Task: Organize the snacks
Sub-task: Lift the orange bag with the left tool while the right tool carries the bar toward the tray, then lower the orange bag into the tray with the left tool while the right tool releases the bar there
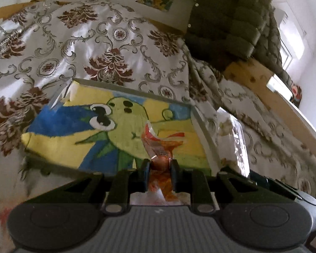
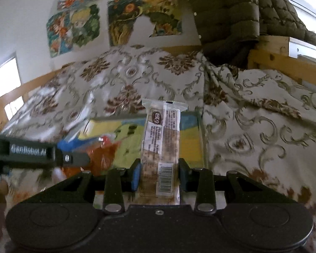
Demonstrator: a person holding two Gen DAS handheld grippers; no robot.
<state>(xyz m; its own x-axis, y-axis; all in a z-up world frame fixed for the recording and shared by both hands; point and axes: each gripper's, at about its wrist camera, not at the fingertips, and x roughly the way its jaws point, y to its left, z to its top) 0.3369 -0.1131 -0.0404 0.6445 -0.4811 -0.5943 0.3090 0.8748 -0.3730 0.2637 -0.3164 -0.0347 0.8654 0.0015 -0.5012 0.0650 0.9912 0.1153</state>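
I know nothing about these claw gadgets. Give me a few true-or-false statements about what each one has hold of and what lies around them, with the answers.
1. The left claw is clamped on an orange wrapped candy. True.
2. The right claw is empty. False: it holds a clear-wrapped snack bar, barcode towards the camera.
3. Ahead of both claws lies a tray lined with a painted green cartoon creature. True.
4. The cloth under the tray is plain blue. False: it is pale with brown floral and scroll patterns.
5. A dark green quilted jacket hangs in the background. True.
6. The snack bar lies flat inside the tray. False: it stands upright between the right claw's fingers.
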